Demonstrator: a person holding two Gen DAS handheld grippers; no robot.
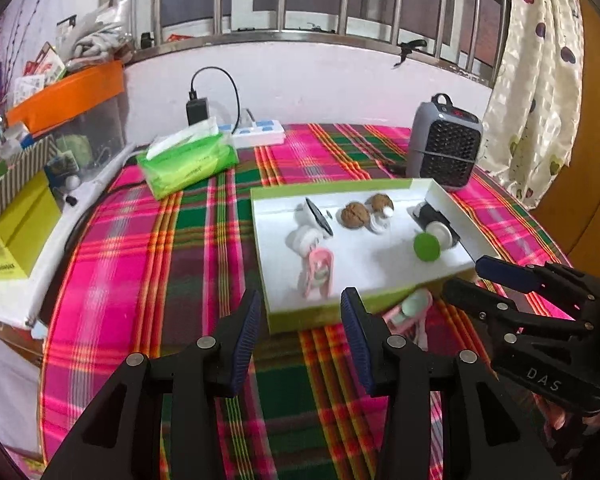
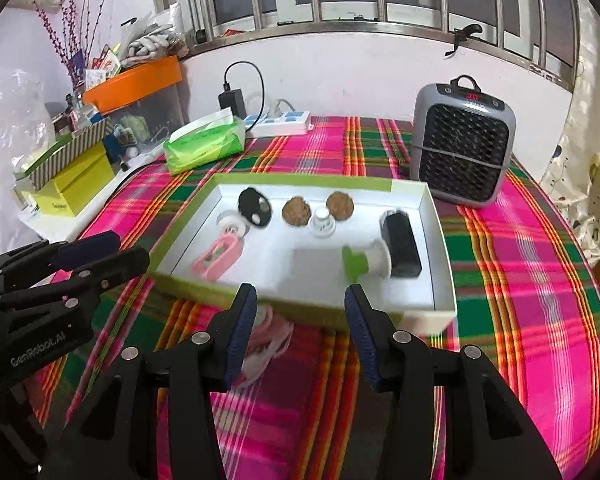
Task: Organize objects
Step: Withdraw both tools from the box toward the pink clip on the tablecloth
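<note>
The box (image 2: 440,236), white inside with green walls, sits on the tabletop (image 2: 520,280) ahead of both sets of fingers, apparently as the collecting place: two walnuts (image 2: 297,211), a black case (image 2: 400,246), a green-and-white spool (image 2: 364,262), a white cap (image 2: 322,222) and a pink clip (image 2: 218,258) already lie in it. One pink item (image 2: 268,340) remains outside, on the cloth just before the box's near wall and beside the right gripper (image 2: 300,320). That gripper's fingers stand apart with nothing between them. The left gripper (image 1: 300,328) is likewise apart and empty, hanging short of the box.

Motion blur smears the pink item; its exact kind cannot be determined, and the right fingers partly cover it. The round black object (image 2: 254,208) in the box is also unclear.
</note>
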